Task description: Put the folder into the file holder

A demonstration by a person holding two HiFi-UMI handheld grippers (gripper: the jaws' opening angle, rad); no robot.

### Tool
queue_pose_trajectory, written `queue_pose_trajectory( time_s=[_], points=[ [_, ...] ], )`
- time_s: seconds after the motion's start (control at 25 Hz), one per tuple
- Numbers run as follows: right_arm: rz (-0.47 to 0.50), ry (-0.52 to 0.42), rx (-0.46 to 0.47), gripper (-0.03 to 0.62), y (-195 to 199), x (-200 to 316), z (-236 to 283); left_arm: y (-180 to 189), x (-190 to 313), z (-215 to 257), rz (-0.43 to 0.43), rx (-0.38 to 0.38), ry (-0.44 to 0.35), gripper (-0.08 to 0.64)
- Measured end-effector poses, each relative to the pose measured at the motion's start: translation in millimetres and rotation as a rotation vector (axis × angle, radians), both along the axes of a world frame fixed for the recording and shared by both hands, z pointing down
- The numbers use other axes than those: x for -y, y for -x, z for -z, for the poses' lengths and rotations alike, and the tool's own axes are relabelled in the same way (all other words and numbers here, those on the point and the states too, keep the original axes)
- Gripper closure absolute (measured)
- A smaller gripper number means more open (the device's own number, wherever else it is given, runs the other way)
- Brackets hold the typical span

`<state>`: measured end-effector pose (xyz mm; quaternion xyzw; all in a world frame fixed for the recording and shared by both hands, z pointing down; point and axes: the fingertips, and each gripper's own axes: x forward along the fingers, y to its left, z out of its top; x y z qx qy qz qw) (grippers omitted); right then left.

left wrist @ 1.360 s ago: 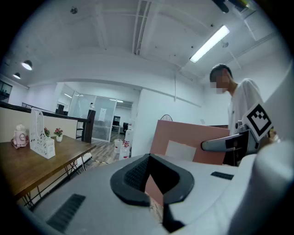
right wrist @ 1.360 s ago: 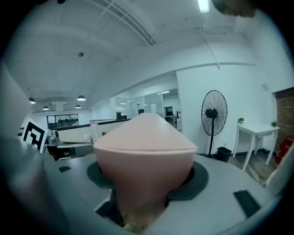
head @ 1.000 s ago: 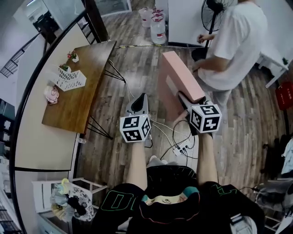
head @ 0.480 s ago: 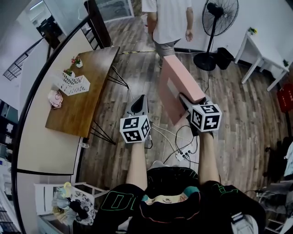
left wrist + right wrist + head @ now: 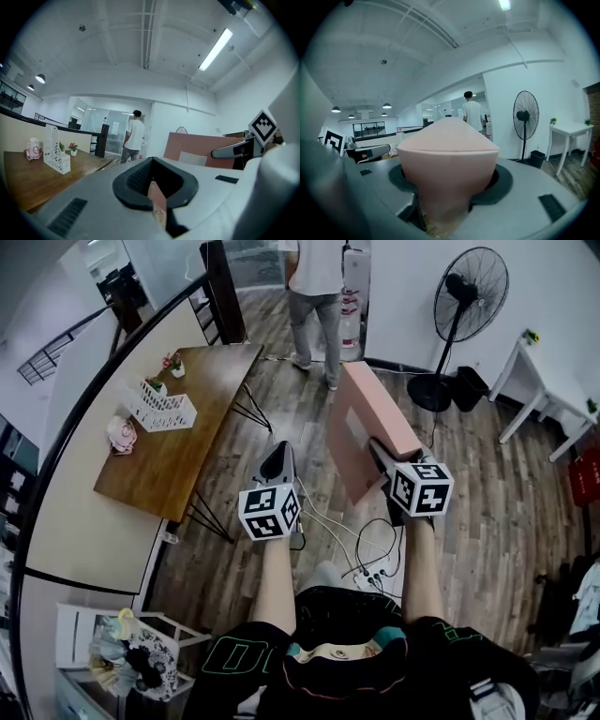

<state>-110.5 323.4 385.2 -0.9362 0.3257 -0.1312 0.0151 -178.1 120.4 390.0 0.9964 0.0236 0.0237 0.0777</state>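
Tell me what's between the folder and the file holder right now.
In the head view, only wood floor and bare tabletop separate the folder in the right gripper from the white file holder; nothing blocks the way.

**Head view.** The person wears a black top (image 5: pixel 349 615) with green outlined lettering (image 5: pixel 239 652) and a collar (image 5: pixel 345 649) trimmed in teal and red. The left claw (image 5: pixel 279 448) has a pale grey, tapered housing and carries a white cube (image 5: pixel 270 512) printed with black square markers. The right claw (image 5: pixel 377 448) has dark fingers and a matching marker cube (image 5: pixel 419 487).

**Gripper views.** Each shows a smooth grey shell (image 5: pixel 93 197), a black rim (image 5: pixel 129 194) round the jaw opening, and dark rectangular slots (image 5: pixel 68 216).
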Motion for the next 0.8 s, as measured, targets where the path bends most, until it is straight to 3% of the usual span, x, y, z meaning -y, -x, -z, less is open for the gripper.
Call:
queue_pose_trajectory(
  time_s=[0.32, 0.6, 0.8],
  points=[
    [-0.007, 0.021, 0.017, 0.308, -35, 5, -15, -31, 13, -22, 0.014, 0.017, 0.038, 0.563],
    [-0.040, 0.013, 0.033, 0.308, -106, 23, -25, -106, 32, -27, -0.014, 0.024, 0.026, 0.563],
    [-0.057, 0.011, 0.088, 0.308, -161, 43, -45, -167, 53, -45, -0.037, 0.084, 0.029, 0.563]
  ],
)
